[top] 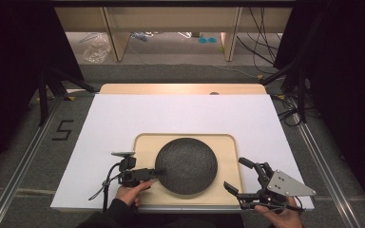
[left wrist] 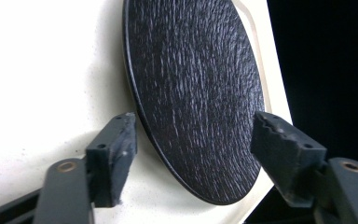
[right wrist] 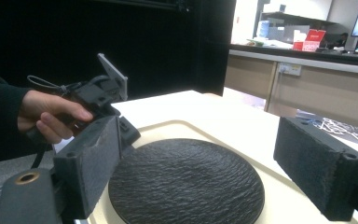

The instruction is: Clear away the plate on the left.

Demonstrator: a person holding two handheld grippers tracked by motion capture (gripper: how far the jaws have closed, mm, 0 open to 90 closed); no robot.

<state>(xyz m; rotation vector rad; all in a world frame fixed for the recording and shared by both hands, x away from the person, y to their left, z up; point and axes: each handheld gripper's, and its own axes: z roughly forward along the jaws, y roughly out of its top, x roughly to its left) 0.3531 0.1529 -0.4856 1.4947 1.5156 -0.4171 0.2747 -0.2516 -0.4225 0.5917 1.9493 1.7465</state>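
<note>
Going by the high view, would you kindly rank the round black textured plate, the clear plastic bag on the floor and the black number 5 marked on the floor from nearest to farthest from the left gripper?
1. Round black textured plate: on the wooden tray, right at the left gripper.
2. Black number 5: floor, left of the table.
3. Clear plastic bag: far floor, upper left.

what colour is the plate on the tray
Black plate, with a rippled texture; the left gripper view shows it best.
</note>
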